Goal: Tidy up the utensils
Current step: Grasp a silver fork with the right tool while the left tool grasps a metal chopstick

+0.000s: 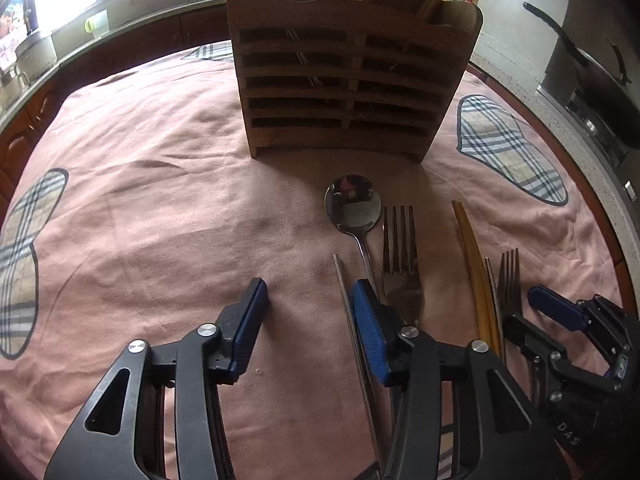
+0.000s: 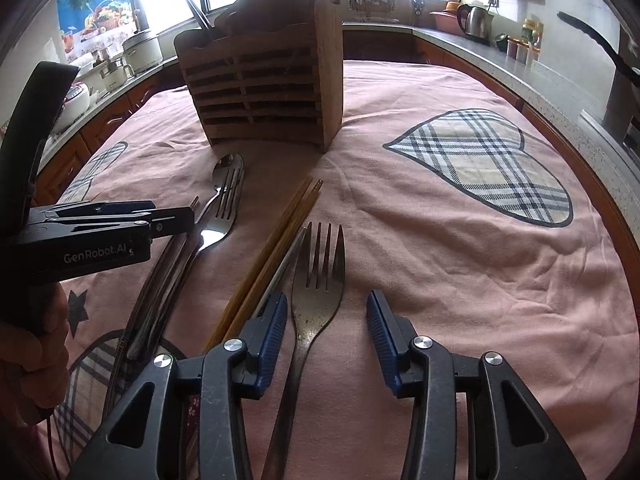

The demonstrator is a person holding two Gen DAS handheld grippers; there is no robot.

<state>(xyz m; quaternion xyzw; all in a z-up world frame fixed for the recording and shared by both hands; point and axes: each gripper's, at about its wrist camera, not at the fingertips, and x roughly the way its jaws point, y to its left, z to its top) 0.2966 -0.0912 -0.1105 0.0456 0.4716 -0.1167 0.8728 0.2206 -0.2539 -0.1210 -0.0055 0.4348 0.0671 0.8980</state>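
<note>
A slatted wooden utensil holder (image 1: pixel 352 68) stands on the pink cloth; it also shows in the right wrist view (image 2: pixel 264 96) with utensils in it. In front of it lie a spoon (image 1: pixel 354 206), a fork (image 1: pixel 400 256), wooden chopsticks (image 1: pixel 476 264), a second fork (image 1: pixel 510 280) and a thin metal chopstick (image 1: pixel 346 300). My left gripper (image 1: pixel 310 300) is open and empty, its right finger beside the spoon handle. My right gripper (image 2: pixel 328 312) is open, straddling the second fork (image 2: pixel 318 276), with the chopsticks (image 2: pixel 276 248) to its left.
The pink tablecloth (image 2: pixel 440 240) with plaid heart patches covers the table. Kitchen counters ring it, with pots (image 2: pixel 140 50) at left, a kettle (image 2: pixel 476 20) at the back and a black pan (image 1: pixel 592 76) on a stove at right.
</note>
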